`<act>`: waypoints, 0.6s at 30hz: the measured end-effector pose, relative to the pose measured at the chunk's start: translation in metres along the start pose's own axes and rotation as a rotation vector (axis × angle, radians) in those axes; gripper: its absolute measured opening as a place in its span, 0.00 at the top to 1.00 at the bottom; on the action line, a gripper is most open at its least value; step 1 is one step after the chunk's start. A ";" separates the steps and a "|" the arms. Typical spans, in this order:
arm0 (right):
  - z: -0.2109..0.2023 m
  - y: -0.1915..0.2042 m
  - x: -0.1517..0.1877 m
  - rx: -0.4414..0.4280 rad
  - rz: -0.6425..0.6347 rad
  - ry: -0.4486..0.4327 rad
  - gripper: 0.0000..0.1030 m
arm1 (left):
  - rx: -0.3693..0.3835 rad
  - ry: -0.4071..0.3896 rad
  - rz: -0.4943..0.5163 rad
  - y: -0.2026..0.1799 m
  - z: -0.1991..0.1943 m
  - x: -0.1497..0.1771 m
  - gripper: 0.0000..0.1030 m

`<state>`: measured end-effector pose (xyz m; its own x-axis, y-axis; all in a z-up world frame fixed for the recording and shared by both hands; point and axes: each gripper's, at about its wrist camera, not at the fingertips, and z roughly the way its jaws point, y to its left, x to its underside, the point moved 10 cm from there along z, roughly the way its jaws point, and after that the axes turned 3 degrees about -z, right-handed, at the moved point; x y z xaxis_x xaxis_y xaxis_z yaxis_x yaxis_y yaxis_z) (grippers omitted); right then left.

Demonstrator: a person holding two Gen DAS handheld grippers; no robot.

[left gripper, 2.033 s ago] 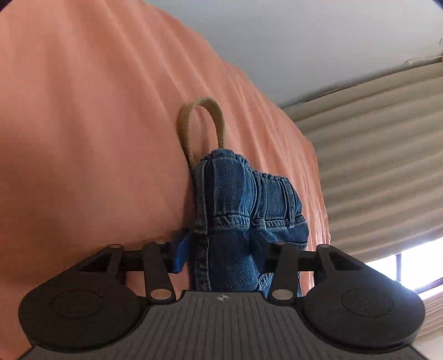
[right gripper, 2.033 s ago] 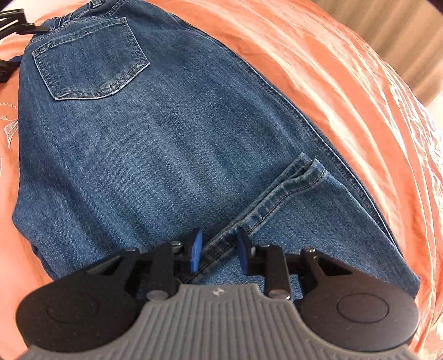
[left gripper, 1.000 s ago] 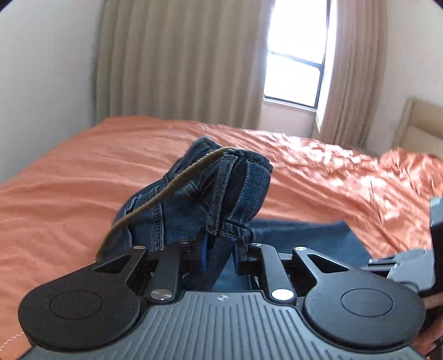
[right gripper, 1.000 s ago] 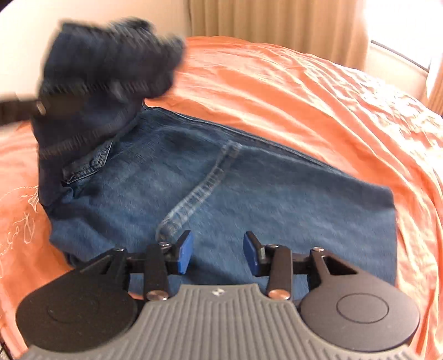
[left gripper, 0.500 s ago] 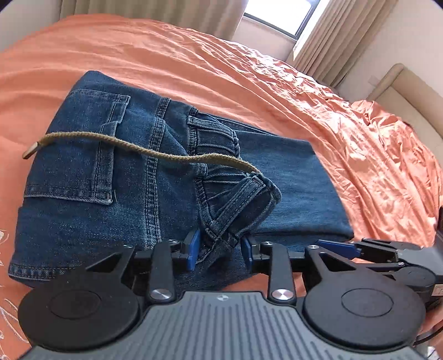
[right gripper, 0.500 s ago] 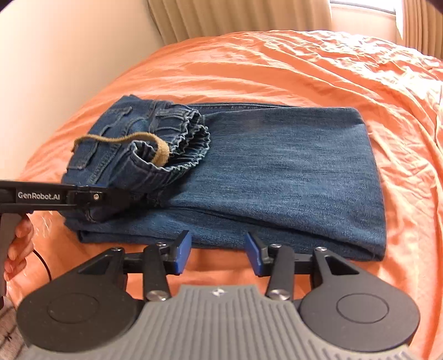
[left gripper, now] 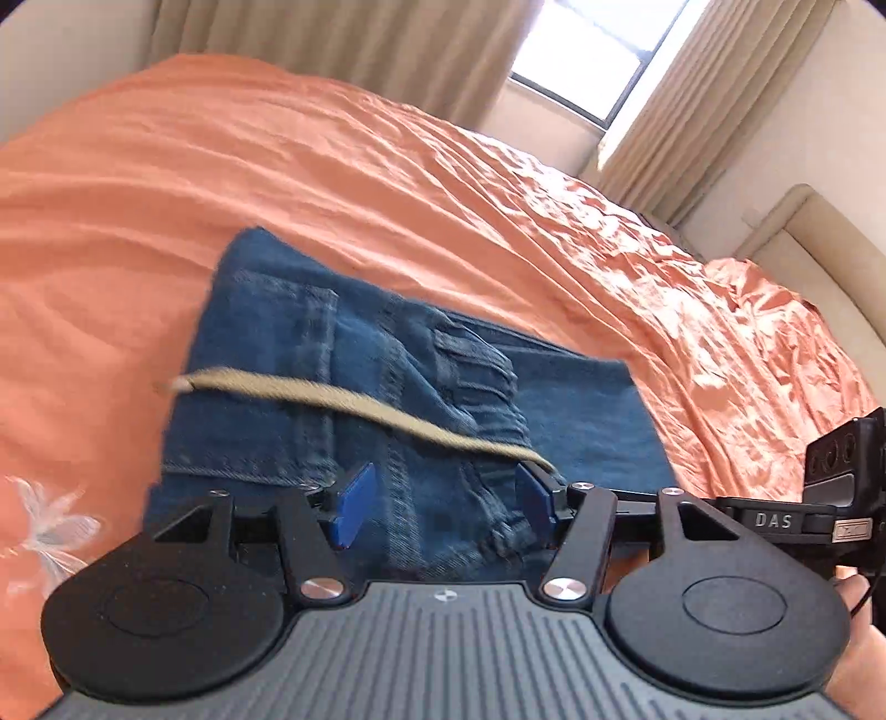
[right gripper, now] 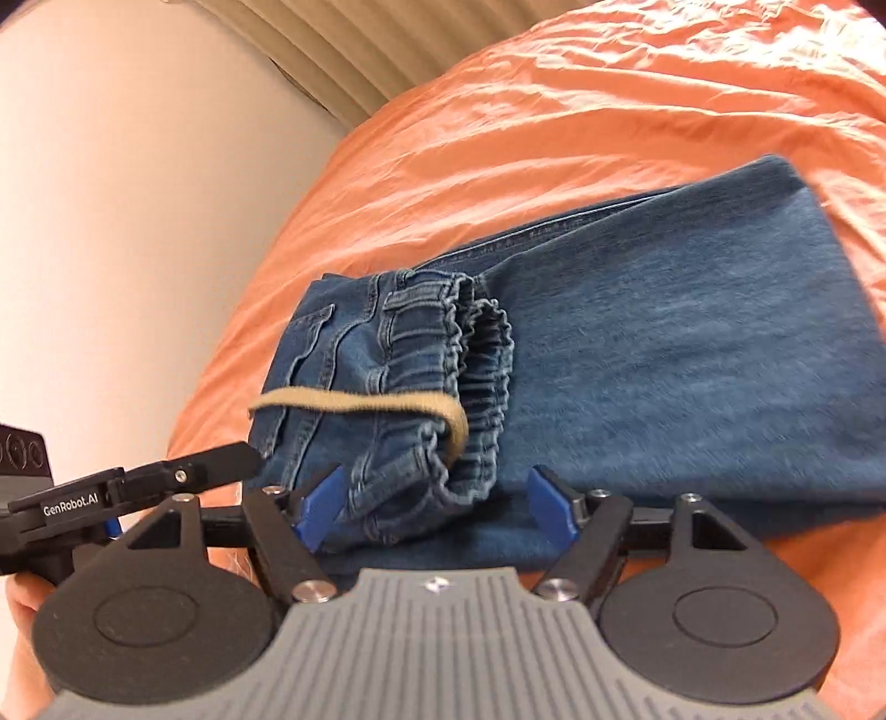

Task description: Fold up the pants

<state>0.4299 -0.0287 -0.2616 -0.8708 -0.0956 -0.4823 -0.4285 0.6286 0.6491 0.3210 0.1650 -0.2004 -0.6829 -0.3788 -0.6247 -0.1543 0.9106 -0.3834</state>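
Note:
Blue jeans (left gripper: 266,354) lie folded on the orange bed cover (left gripper: 277,166), the waist half laid over the legs. A tan drawstring (left gripper: 343,396) trails across the back pocket. My left gripper (left gripper: 444,498) hangs just over the near edge of the waistband, jaws opening, denim beneath them but not pinched. In the right wrist view the jeans (right gripper: 692,354) show their gathered elastic waistband (right gripper: 482,354) and the drawstring (right gripper: 360,404). My right gripper (right gripper: 434,508) is also opening over the waistband's near corner, its pads apart from the cloth. The left gripper (right gripper: 166,482) shows at the left there.
The orange bed cover (right gripper: 609,111) spreads wrinkled on all sides of the jeans. A pale wall (right gripper: 138,221) runs along the bed's left side. Curtains (left gripper: 332,44) and a window (left gripper: 587,61) stand behind, and a cream headboard (left gripper: 803,232) at the right. A hand (right gripper: 22,603) holds the left gripper.
The left gripper carried the waist half over, laid it on the legs and let go, its jaws now wide. The right jaws have widened too, and both views have rolled.

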 end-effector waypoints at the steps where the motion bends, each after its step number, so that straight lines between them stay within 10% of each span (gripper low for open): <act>1: 0.007 -0.002 -0.007 -0.004 0.019 0.004 0.28 | -0.029 -0.022 -0.003 0.010 -0.001 -0.009 0.34; 11: 0.090 -0.036 -0.045 -0.102 0.245 0.100 0.25 | -0.074 -0.069 -0.130 0.079 0.016 -0.038 0.37; 15: 0.105 -0.034 -0.042 -0.173 0.287 0.114 0.71 | -0.071 -0.077 -0.141 0.091 0.020 -0.039 0.37; 18: 0.097 -0.021 -0.048 -0.166 0.220 0.087 0.83 | -0.070 -0.077 -0.145 0.094 0.020 -0.038 0.40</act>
<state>0.5040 0.0375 -0.3095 -0.9617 -0.0410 -0.2712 -0.2538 0.5074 0.8234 0.3470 0.2611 -0.2264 -0.5933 -0.5162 -0.6176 -0.2988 0.8537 -0.4265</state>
